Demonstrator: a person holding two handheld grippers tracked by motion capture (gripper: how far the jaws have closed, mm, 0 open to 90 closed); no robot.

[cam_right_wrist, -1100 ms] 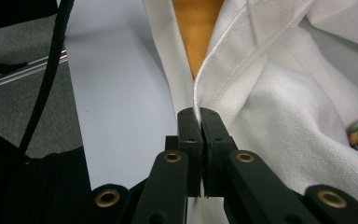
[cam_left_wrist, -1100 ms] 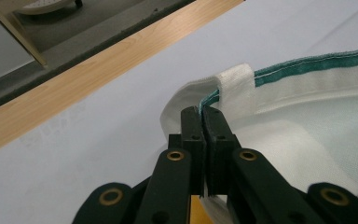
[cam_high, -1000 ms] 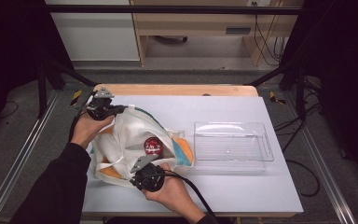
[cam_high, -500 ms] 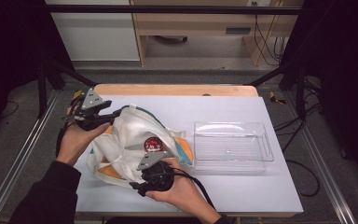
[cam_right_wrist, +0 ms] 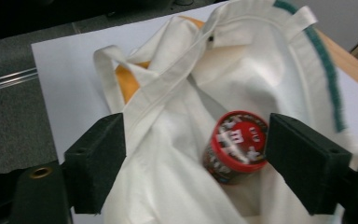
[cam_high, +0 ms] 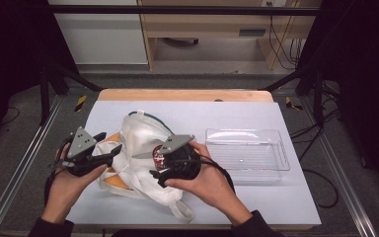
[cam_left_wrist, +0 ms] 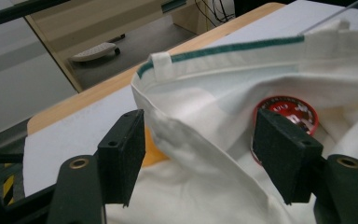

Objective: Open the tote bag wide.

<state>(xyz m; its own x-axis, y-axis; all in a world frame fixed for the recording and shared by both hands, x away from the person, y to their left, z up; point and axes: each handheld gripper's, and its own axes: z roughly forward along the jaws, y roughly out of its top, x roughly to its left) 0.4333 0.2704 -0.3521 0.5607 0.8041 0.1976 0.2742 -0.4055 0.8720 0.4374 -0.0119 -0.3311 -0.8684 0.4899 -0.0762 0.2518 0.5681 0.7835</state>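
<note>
Right tongs point(cam_high: 150, 164) hover over the bag point(cam_high: 138, 143) mouth, jaws just opened wide, nothing held; to grab the tub point(cam_right_wrist: 235, 145) well, drop straight down and straddle its red lid, keeping the strap clear of the pads. Left tongs point(cam_high: 109, 143) sit level at the bag's left rim, jaws just opened, rim cloth loose between them. Tub's inside the bag mid-bench; clear tray point(cam_high: 246, 154) waits right of it.
</note>
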